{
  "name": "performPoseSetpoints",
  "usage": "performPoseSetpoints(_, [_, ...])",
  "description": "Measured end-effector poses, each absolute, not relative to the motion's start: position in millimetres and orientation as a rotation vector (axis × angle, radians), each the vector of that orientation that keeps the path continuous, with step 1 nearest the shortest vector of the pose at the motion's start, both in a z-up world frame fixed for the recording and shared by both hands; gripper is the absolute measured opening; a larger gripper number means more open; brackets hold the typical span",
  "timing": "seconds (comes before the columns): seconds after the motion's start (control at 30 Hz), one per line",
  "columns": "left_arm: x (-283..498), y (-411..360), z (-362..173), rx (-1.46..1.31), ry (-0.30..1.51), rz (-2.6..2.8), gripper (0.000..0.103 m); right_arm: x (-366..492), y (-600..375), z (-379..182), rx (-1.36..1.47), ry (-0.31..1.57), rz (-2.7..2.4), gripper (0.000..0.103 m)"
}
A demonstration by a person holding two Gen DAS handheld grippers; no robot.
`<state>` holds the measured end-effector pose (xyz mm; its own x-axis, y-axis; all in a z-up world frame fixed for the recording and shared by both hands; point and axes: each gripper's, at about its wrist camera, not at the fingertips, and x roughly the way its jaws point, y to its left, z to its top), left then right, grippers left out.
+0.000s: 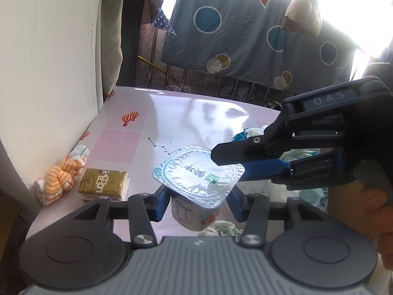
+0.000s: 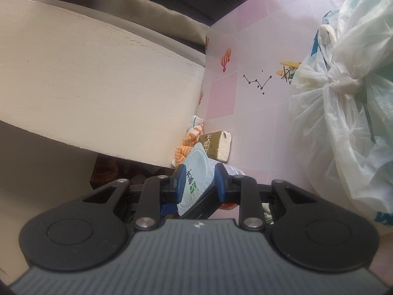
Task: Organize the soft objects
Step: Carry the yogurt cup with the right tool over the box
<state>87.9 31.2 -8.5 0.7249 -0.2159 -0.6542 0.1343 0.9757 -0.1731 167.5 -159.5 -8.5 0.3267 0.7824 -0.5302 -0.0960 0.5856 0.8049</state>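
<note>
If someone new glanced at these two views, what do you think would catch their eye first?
Probably the yogurt cup in the centre, lifted above the pink table, with the left tongs clamped on its body and the right tongs pinching its foil lid rim. Next, the gold tissue pack and orange striped cloth by the wall, and the white plastic bags to the right.
</note>
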Motion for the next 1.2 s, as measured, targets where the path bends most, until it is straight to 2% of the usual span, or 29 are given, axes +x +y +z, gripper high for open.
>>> performPoseSetpoints(0.27, [81,-22,38,-0.061,0.661,-0.308,0.051,142,-228,43,0.819,0.995,0.62,0.025])
performPoseSetpoints(0.57, [86,-134,70,0.004,0.636,-0.537,0.051,98,-358,94,0.852,0.843,0.463,0.026])
performPoseSetpoints(0.87, [91,-238,47,0.119,0.745,-0.706,0.051,61,-467,69,0.957,0.824,0.291,0.028])
performPoseSetpoints(1.2, [96,-289,9,0.248,0.907,-0.764,0.051,56,-517,7,1.088,0.924,0.236,0.029])
